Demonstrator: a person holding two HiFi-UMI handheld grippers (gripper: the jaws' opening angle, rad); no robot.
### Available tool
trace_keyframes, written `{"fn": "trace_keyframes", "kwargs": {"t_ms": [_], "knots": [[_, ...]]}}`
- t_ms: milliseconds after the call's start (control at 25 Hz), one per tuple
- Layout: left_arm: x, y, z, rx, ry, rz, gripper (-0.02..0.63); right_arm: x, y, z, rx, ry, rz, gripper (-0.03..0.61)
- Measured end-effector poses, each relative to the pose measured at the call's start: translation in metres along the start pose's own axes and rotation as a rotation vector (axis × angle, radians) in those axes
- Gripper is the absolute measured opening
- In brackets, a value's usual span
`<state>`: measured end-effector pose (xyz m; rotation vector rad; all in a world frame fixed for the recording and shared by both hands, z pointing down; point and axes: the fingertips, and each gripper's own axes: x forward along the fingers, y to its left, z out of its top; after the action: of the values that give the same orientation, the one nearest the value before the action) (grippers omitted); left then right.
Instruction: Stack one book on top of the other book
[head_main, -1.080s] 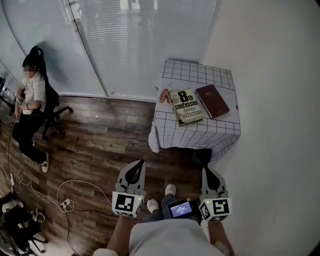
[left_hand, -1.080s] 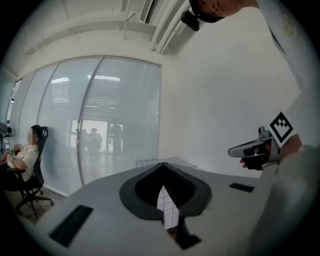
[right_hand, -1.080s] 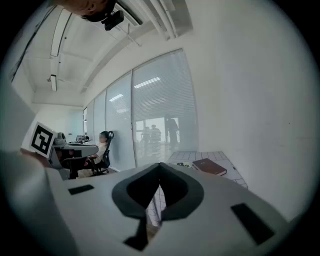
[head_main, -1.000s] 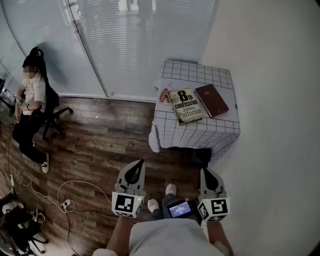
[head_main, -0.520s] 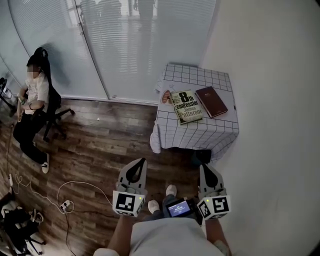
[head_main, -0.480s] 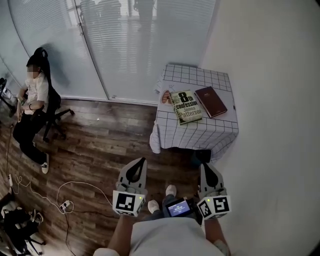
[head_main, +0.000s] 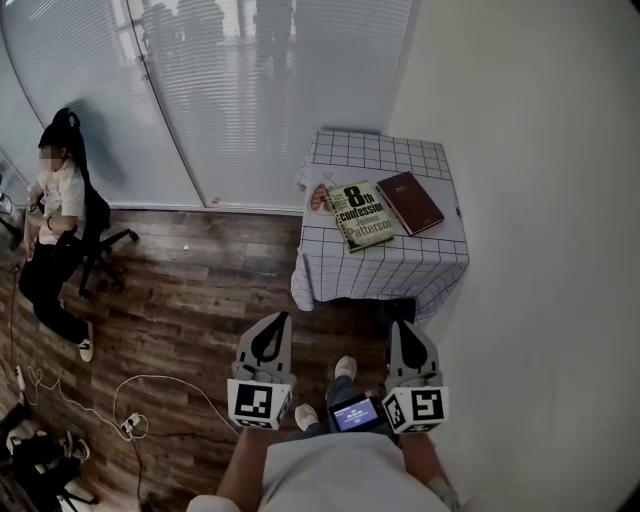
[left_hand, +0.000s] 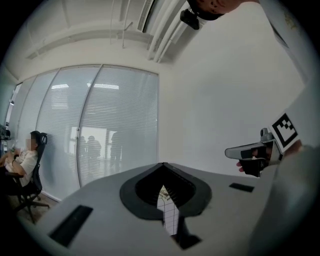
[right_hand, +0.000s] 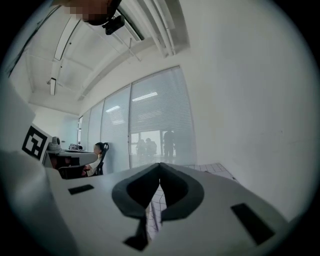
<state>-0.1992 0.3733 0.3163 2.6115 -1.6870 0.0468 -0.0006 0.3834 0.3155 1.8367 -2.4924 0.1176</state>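
Note:
Two books lie side by side on a small table with a checked cloth (head_main: 400, 265): a pale paperback (head_main: 358, 214) on the left and a maroon hardback (head_main: 409, 202) on the right, their edges close together. My left gripper (head_main: 272, 320) and right gripper (head_main: 404, 326) hang over the wooden floor, well short of the table, pointing toward it. Both are shut with nothing between the jaws. In the left gripper view the left gripper (left_hand: 162, 165) has its jaws together, and the right gripper (left_hand: 248, 150) shows at the right. The right gripper (right_hand: 160, 165) looks the same in its own view.
A small orange object (head_main: 318, 197) lies at the table's left edge beside the paperback. A person sits on a chair (head_main: 55, 215) at the far left by the glass wall with blinds. Cables (head_main: 130, 400) trail over the floor. A white wall runs along the right.
The right gripper has risen a little. The head view has shifted, so the table now sits slightly further left. The books have not moved.

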Motion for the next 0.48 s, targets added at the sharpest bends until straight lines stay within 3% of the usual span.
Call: {"fn": "trace_keyframes", "kwargs": {"t_ms": [480], "knots": [[0.092, 0.016, -0.018, -0.008, 0.056, -0.012, 0.008, 0.087, -0.051, -0.017, 0.028, 0.056, 0.032, 0.006]]}}
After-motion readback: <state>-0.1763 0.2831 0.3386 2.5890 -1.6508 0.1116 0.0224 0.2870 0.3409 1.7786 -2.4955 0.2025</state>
